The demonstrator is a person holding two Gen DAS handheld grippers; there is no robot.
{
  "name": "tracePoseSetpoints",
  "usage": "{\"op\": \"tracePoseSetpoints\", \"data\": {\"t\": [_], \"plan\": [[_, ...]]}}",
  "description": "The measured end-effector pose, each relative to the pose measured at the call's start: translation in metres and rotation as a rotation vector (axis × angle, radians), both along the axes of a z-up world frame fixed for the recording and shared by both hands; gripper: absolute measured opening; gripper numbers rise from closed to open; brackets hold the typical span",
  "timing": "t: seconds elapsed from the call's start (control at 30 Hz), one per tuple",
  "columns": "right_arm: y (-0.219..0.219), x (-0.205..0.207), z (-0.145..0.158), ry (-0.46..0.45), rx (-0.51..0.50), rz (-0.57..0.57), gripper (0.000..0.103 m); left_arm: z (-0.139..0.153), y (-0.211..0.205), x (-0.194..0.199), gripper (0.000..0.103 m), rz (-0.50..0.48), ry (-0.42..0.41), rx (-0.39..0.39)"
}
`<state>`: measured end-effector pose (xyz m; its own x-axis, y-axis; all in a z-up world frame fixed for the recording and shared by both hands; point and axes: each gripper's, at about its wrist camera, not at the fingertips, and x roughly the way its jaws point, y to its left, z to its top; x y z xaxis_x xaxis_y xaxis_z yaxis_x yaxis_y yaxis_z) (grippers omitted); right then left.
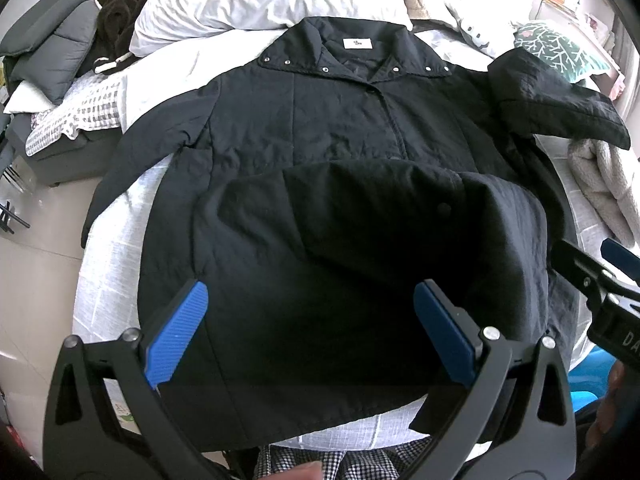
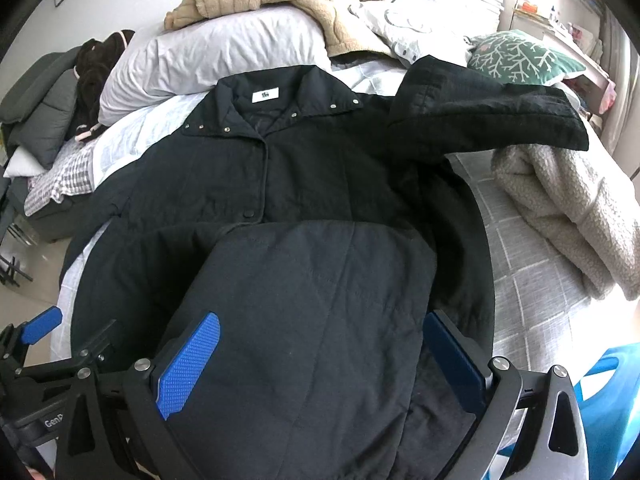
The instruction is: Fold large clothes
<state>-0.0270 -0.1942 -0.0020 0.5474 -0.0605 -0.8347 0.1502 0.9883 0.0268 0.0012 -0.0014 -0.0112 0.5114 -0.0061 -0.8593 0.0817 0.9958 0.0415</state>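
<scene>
On my far left, a heap of grey and brown clothes (image 1: 76,36) sits at the bed's edge, beside a white pillow (image 1: 256,0). My left gripper (image 1: 312,332) hangs over the lower part of the black coat (image 1: 320,120), its blue pads spread wide with dark cloth lying between them; I can't tell whether the pads touch the fabric. The coat lies front-up across the white bed sheet (image 1: 108,280), collar toward the pillow, its hem folded up over the body. One sleeve trails off the left side of the bed.

Moving right, my right gripper (image 2: 320,364) is likewise spread wide, its pads (image 2: 192,360) flanking the folded-up hem panel of the coat (image 2: 320,152). Beyond it, the other sleeve (image 2: 492,120) stands raised and doubled across the shoulder. Farther right lies a fluffy grey blanket (image 2: 568,208), with a green patterned cushion (image 2: 520,56) behind it near the wall.
</scene>
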Motion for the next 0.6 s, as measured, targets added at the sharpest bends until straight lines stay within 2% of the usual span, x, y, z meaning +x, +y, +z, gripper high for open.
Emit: {"op": "tracePoseSetpoints", "data": {"t": [0.6], "plan": [[-0.0025,-0.0009,-0.0008,-0.001,0.008,-0.005,0.103,-0.0019,0.0009,-0.0005,0.102,-0.001,0.004,-0.004]]}}
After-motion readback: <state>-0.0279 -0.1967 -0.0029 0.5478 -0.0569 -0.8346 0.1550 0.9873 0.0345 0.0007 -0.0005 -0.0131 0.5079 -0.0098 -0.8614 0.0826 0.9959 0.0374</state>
